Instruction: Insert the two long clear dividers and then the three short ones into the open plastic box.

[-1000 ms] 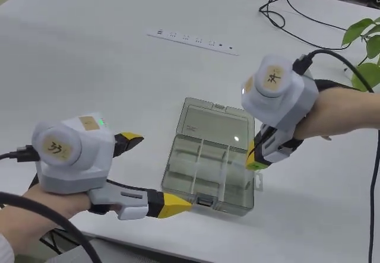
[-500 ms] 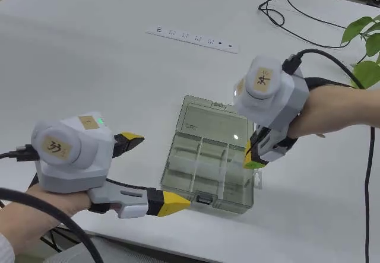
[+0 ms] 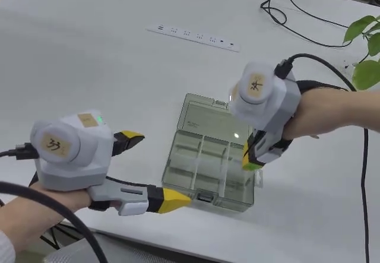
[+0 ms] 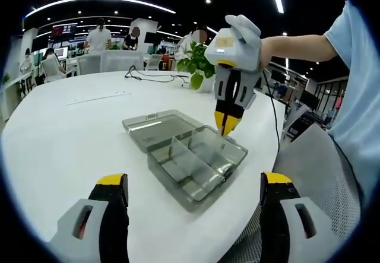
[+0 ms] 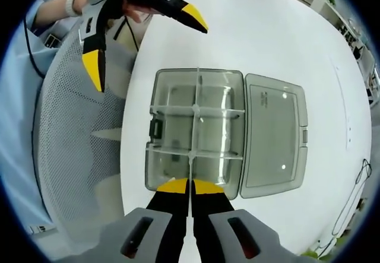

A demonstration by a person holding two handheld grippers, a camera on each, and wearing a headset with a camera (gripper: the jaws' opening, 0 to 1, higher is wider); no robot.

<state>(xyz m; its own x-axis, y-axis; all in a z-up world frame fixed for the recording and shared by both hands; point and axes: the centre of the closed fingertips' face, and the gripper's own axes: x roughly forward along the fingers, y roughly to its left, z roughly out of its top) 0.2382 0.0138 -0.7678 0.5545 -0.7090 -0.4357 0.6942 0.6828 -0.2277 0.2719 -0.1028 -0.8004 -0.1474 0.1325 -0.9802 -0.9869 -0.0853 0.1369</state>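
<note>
The open clear plastic box (image 3: 178, 177) lies near the table's front edge, its lid (image 3: 208, 117) folded back flat. Clear dividers cross inside it. My right gripper (image 3: 249, 163) points down over the box's right end. In the right gripper view the box (image 5: 172, 97) lies straight below, and the right gripper (image 5: 190, 186) is shut on a thin clear divider (image 5: 193, 126) that runs edge-on along the box's middle. My left gripper (image 3: 151, 168) hovers open to the left of the box with nothing between its fingers. The left gripper view has the box (image 4: 178, 171) ahead.
A white power strip (image 3: 193, 37) lies further back on the table. A black cable (image 3: 291, 16) and a green plant (image 3: 365, 46) are at the back right. The table's front edge runs just below the box. A mesh chair (image 5: 77, 156) stands beside the table.
My right gripper has shifted a little to the left over the box's right end. The left gripper and the box have stayed where they were.
</note>
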